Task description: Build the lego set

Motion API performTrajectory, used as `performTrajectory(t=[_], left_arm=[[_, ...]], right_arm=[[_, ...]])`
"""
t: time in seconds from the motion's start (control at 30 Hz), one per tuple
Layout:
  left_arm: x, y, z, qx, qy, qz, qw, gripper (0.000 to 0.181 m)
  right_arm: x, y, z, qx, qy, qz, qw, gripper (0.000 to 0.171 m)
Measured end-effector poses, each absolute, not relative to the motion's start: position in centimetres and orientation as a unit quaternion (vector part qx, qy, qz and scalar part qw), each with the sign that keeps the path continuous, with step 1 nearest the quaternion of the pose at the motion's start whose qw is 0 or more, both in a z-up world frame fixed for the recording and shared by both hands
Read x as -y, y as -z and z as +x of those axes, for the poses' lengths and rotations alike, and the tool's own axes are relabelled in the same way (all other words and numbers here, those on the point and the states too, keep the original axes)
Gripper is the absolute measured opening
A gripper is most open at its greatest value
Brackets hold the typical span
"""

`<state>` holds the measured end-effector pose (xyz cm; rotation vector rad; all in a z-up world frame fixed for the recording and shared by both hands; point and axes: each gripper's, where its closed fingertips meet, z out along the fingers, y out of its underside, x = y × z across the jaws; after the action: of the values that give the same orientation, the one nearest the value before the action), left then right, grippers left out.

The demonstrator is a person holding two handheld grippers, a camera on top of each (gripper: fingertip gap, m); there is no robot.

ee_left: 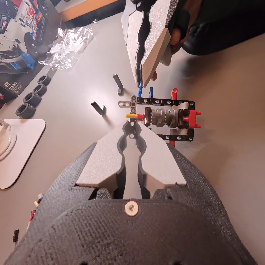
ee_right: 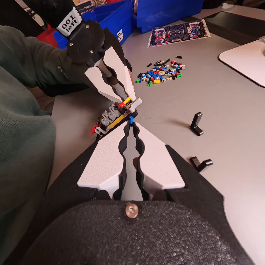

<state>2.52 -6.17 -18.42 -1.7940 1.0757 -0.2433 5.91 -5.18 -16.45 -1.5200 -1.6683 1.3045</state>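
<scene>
The lego assembly (ee_left: 163, 117) is a black frame with grey discs and red end parts, lying on the grey table; it also shows in the right wrist view (ee_right: 110, 114). My left gripper (ee_left: 132, 122) is shut on the assembly's grey cross beam (ee_left: 133, 103) and shows in the right wrist view (ee_right: 129, 100), coming in from the upper left. My right gripper (ee_right: 130, 123) is shut on a blue pin (ee_right: 131, 119) at the frame's edge. In the left wrist view it (ee_left: 140, 84) comes down from above onto that pin (ee_left: 140, 90). A second blue pin (ee_left: 151, 91) stands in the frame beside it.
Two black L-shaped pieces (ee_right: 197, 124) (ee_right: 201, 164) lie right of the assembly. A pile of small parts (ee_right: 160, 73), a printed sheet (ee_right: 179, 34) and blue bins (ee_right: 157, 14) lie beyond. Several tyres (ee_left: 32, 97), the set box (ee_left: 18, 43), a plastic bag (ee_left: 67, 45) and a white base (ee_left: 21, 150) are also on the table.
</scene>
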Motion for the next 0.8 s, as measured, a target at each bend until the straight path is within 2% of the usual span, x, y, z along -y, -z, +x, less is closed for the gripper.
performTrajectory(t=[0.2,0.47,0.57,0.67,0.8], left_arm=[[6.5,19.2,3.0,-0.450,0.101,-0.747,0.479,0.006],[5.9,17.6,2.5,-0.380,0.173,-0.752,0.510,0.006],[5.5,16.4,2.2,-0.347,0.199,-0.747,0.531,0.006],[5.5,16.1,2.1,-0.332,0.218,-0.744,0.537,0.006],[5.8,16.0,2.3,-0.335,0.219,-0.739,0.542,0.005]], right_arm=[[5.5,17.5,5.9,0.630,-0.454,-0.583,0.238,0.002],[4.3,15.9,5.4,0.499,-0.591,-0.609,0.175,0.002],[3.8,14.2,5.0,0.454,-0.637,-0.595,0.185,0.002],[3.9,13.9,4.9,0.471,-0.623,-0.588,0.212,0.002],[4.3,13.8,5.2,0.485,-0.618,-0.585,0.203,0.002]])
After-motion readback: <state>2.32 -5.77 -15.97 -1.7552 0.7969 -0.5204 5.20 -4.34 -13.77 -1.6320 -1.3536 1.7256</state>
